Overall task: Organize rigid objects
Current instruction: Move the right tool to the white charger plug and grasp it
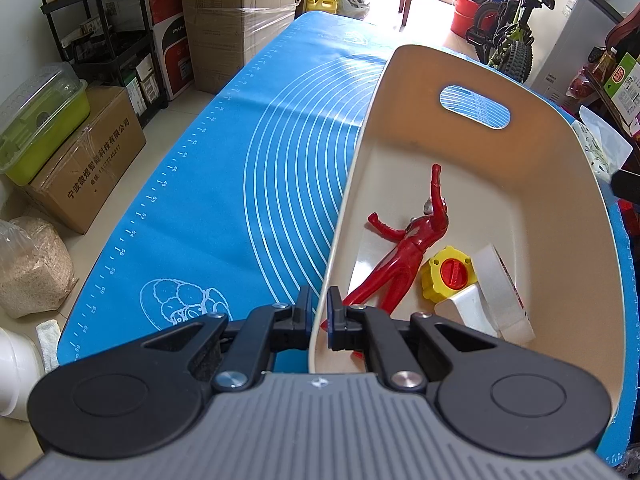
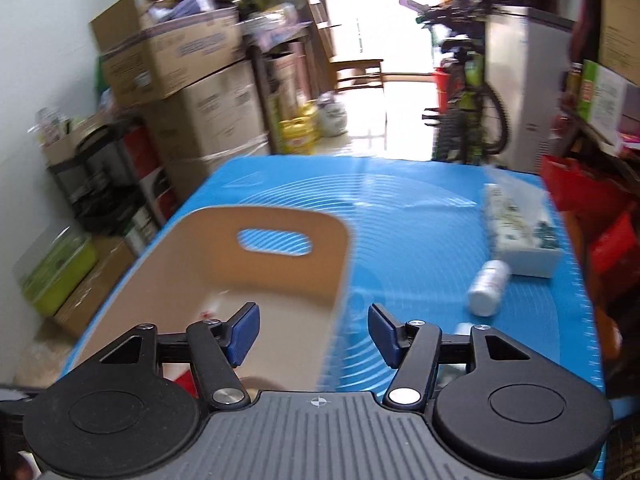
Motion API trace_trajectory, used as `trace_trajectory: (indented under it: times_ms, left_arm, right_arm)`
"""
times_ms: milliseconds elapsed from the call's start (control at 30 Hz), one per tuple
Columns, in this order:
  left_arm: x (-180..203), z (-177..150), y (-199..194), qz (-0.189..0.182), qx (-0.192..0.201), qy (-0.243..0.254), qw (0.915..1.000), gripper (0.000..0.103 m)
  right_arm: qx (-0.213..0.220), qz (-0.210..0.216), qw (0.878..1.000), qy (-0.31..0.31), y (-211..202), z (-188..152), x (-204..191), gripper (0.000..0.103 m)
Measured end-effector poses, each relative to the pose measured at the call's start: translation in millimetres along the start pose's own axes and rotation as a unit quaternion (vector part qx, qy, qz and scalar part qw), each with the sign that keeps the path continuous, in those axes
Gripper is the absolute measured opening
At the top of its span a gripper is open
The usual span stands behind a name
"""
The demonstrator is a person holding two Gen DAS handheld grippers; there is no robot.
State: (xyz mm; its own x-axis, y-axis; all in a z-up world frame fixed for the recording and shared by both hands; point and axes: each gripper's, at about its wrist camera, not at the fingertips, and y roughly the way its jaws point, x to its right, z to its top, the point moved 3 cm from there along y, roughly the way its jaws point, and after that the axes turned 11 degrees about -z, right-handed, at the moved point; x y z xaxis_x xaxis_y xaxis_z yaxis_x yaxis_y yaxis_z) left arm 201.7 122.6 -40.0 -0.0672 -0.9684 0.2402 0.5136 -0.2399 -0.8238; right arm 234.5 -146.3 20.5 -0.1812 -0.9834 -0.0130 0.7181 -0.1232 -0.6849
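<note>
Left wrist view: a cluttered storeroom surrounds the blue-matted worktop point(image 1: 224, 184). At lower centre the left gripper point(image 1: 319, 312) pinches the beige bin point(image 1: 520, 184) rim, probably steadying it; a red figure point(image 1: 404, 252) lies inside. Right wrist view, blurred: the right gripper point(image 2: 314, 334) gapes empty at lower centre, the white bottle point(image 2: 489, 287) loose at right.

The left gripper point(image 1: 319, 312) clamps the near rim of the cream bin point(image 1: 480, 160). Ahead inside lie a red figure point(image 1: 404, 248), yellow cap point(image 1: 448, 274) and tape roll point(image 1: 496, 292).
</note>
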Motion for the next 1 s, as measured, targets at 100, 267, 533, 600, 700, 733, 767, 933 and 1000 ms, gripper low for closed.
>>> trace_trajectory:
  times_ms: [100,267,533,600,700,733,767,933,1000]
  left_arm:
    - [-1,0,0,0.000,0.000,0.000,1.0000,0.009]
    - [0,-1,0,0.000,-0.001,0.000,1.0000,0.009]
    - [0,-1,0,0.000,-0.001,-0.001,1.0000,0.009]
    - [1,-1,1,0.000,-0.001,-0.001,1.0000,0.009]
    - [1,-1,1,0.000,-0.001,-0.001,1.0000,0.009]
    - [1,-1,1,0.000,-0.001,-0.001,1.0000,0.009]
    - [1,-1,1,0.000,-0.001,-0.001,1.0000,0.009]
    - [1,-1,0,0.000,-0.002,-0.001,1.0000,0.009]
    - [1,-1,0,0.000,-0.002,-0.001,1.0000,0.009]
  right_arm:
    - [-0.001,-0.033,0.999,0.013,12,-3,23,0.070]
    - [-0.032,-0.075,0.997,0.016,41,-21,48,0.070]
    - [-0.059,-0.099,0.993,0.001,74,-41,62,0.074]
    - [-0.059,-0.103,0.993,0.005,80,-42,63,0.074]
    - [-0.057,-0.111,0.992,0.009,89,-44,64,0.074]
    - [-0.055,-0.114,0.992,0.009,91,-44,64,0.073]
    - [-0.055,-0.116,0.992,0.009,94,-45,64,0.073]
    - [-0.061,-0.135,0.989,0.012,106,-47,63,0.058]
    - [-0.062,-0.137,0.989,0.016,109,-48,65,0.053]
